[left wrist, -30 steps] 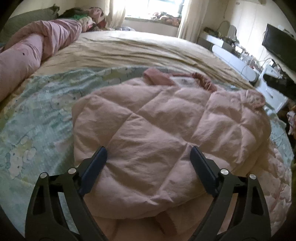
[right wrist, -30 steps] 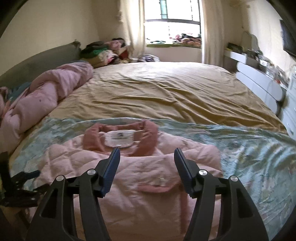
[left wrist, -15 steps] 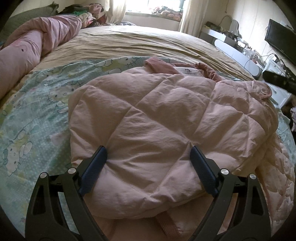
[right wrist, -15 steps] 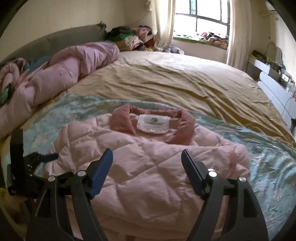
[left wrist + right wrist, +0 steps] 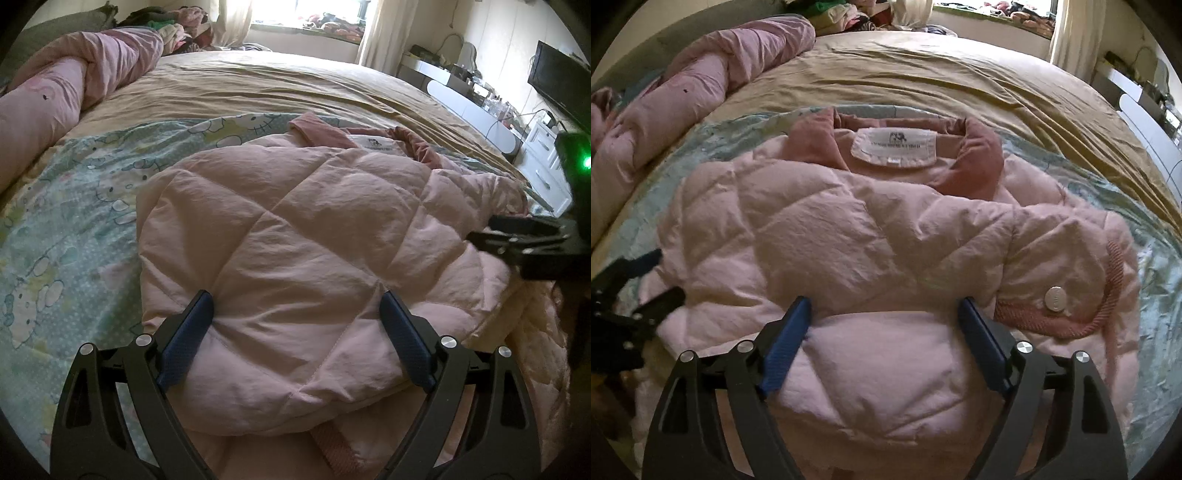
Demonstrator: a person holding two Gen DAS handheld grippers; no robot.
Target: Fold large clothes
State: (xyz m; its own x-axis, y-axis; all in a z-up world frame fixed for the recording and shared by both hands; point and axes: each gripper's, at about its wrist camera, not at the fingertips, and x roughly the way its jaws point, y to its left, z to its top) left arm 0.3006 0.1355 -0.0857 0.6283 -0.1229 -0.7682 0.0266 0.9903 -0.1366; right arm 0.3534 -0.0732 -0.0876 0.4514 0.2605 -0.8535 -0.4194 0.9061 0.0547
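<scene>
A pale pink quilted down jacket (image 5: pixel 303 236) lies folded in a thick bundle on the bed, its darker pink collar and white label (image 5: pixel 894 149) at the far end. My left gripper (image 5: pixel 295 306) is open, its jaws wide apart over the near left part of the bundle. My right gripper (image 5: pixel 884 314) is open and low over the near edge of the jacket (image 5: pixel 871 236), beside a snap button (image 5: pixel 1056 299) on a ribbed trim. Each gripper shows at the edge of the other's view: the right one (image 5: pixel 517 243), the left one (image 5: pixel 639 291).
The jacket rests on a pale green cartoon-print blanket (image 5: pixel 74 206) over a tan sheet (image 5: pixel 280 85). A rolled pink duvet (image 5: pixel 74 77) lies along the left. White cabinets (image 5: pixel 480 107) and a dark screen (image 5: pixel 557 81) stand at the right.
Both grippers have moved forward and lower toward the jacket, the right one the most; it now fills the right wrist view. Both stay open. The right gripper now shows in the left wrist view.
</scene>
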